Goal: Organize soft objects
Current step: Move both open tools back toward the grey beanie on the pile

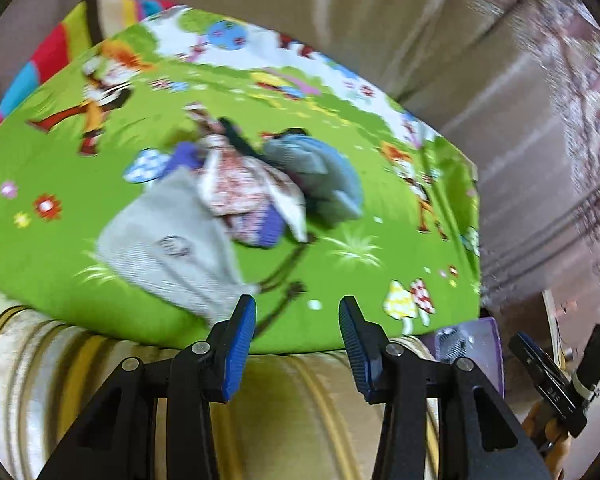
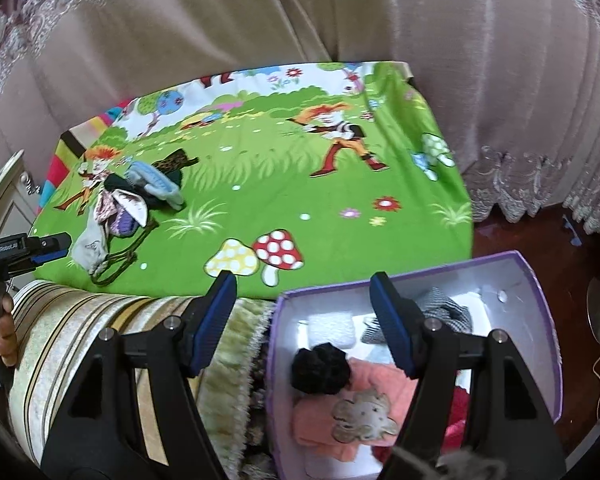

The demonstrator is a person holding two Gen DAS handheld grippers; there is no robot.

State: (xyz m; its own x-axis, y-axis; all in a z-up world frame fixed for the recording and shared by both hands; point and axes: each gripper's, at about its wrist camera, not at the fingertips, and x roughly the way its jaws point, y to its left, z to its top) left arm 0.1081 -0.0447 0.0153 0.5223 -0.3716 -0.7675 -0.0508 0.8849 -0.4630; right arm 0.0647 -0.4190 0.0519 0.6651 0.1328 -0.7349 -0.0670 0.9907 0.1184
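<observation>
Pile of small soft garments (image 2: 128, 204) heaped on green cartoon blanket (image 2: 340, 224), left side, grey piece (image 1: 168, 248) nearest. Purple box (image 2: 540, 320) right of bed edge, holding pink towel (image 2: 380, 392), black pompom (image 2: 320, 368). Left gripper (image 1: 297, 312) spread, empty, near pile. Right gripper (image 2: 303, 286) spread, empty, above box's near-left corner.

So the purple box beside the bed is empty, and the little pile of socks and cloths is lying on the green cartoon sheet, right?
Not quite: the purple box is not empty. The right wrist view shows a pink cloth, a black bundle and a checked cloth already in it. The pile of socks and cloths does lie on the green cartoon sheet.
</observation>
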